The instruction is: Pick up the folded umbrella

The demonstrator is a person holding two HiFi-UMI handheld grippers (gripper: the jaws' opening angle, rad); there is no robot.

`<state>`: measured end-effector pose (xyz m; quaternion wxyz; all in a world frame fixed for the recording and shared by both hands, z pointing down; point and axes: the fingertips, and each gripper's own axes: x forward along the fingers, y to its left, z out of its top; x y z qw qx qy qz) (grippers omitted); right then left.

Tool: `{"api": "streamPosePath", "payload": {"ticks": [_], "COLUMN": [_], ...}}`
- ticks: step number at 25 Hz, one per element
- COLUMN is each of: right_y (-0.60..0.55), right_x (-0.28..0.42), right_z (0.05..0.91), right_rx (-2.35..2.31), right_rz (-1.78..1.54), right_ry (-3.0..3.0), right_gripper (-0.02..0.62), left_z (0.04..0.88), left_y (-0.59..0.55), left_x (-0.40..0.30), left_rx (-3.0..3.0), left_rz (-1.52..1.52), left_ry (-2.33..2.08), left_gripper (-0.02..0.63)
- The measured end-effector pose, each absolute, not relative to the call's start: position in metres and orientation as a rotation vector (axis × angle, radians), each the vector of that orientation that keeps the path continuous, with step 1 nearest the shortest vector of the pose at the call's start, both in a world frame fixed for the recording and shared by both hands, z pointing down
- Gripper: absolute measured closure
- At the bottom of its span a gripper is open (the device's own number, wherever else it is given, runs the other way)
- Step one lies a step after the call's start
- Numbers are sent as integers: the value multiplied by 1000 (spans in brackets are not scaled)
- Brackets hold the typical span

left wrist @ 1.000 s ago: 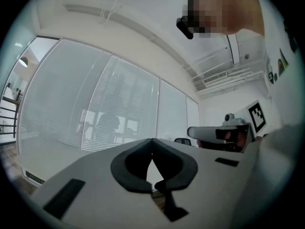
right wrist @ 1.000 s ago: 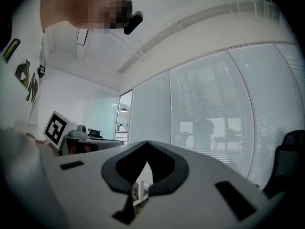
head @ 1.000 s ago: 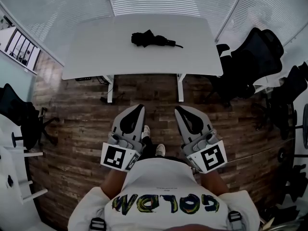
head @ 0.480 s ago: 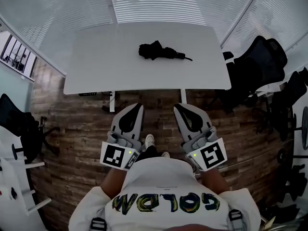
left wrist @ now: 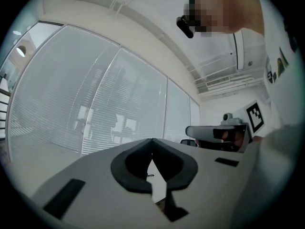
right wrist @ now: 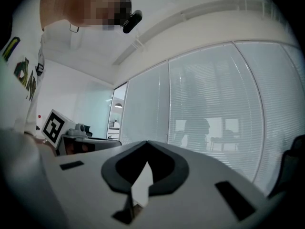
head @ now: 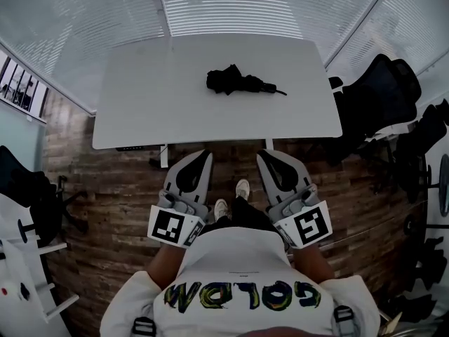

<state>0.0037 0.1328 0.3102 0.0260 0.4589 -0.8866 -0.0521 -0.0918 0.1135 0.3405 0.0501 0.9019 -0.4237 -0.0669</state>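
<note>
My left gripper (head: 204,156) & right gripper (head: 261,156) are both closed w/ nothing in them, held level by my waist. Folded umbrella (head: 242,83) lies on the white table (head: 140,111), far-right part, well apart from both. Risks: if I arrive w/ jaws shut I just shove it. Loose fabric may bunch, so I pinch cloth only & it slips or unfurls.

Head view: steep down, tabletop (head: 147,111) at 12 o'clock. Gripper views: level along left hand-held gripper (head: 203,156) and right hand-held gripper (head: 264,157); all share the blinds (head: 224,5).
</note>
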Motion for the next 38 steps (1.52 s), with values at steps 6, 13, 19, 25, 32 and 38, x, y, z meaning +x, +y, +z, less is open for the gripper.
{"api": "streamPosePath", "payload": {"ticks": [6,13,19,25,32,38], "right_y": [99,35,-28,-81,-133,-168], "right_x": [7,31,68,99,127,134], "right_z": [309,305,304,303,304,317], "right_rx": [1412,1396,1393,1377,1355,1307], "right_rz": [-190,-200,-200,-196,-180,-147], "right_ry": [-2747,-2764,-2775,-2786,-2804,-2804], "right_gripper": [584,584,584,584,584,584], "left_z": [343,338,336,332,335,345], "left_y": [83,18,-45,-99,-151,-185], "left_x": [-88,-63,-24,7,32,38], "left_rx": [2750,2756,2768,2769,2749,2710], "left_rz": [-188,-196,-187,-184,-176,-166], "left_ry": [-1309,-1326,-1315,-1325,-1358,-1390], "left_gripper": [597,597,597,597,597,597]}}
